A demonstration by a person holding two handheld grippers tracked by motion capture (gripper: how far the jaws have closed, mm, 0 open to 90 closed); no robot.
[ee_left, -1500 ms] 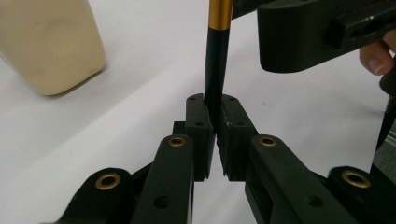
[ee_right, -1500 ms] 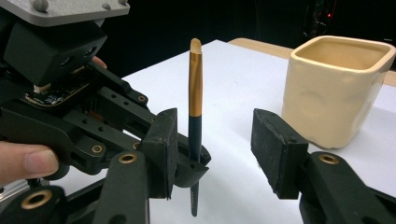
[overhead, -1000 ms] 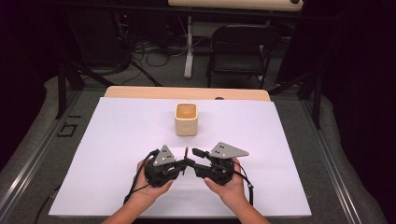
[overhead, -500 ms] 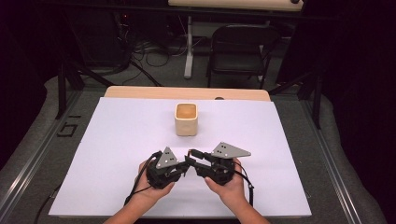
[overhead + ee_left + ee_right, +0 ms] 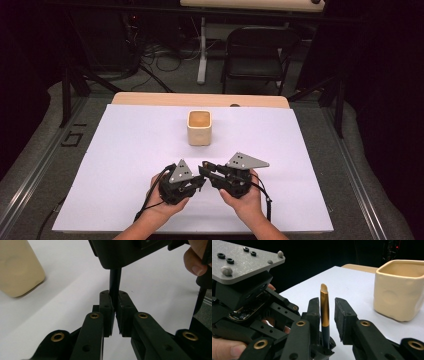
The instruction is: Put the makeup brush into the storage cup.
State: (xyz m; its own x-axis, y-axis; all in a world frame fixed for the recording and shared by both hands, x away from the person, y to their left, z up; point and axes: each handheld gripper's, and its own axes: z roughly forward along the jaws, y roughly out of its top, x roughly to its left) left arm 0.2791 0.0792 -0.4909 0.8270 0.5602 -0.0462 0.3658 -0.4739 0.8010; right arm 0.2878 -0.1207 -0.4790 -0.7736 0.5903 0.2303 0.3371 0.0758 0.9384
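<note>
Left fingers pinch brush | right fingers spread | cup well apart

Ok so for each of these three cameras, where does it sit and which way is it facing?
High view: above the person's side, looking forward and down at the table; both hands show.
Left gripper view: rides the left gripper, looking along jaws shut on a brush.
Right gripper view: rides the right gripper, jaws open, facing the left gripper.
Shared: all three show the cream cup.
</note>
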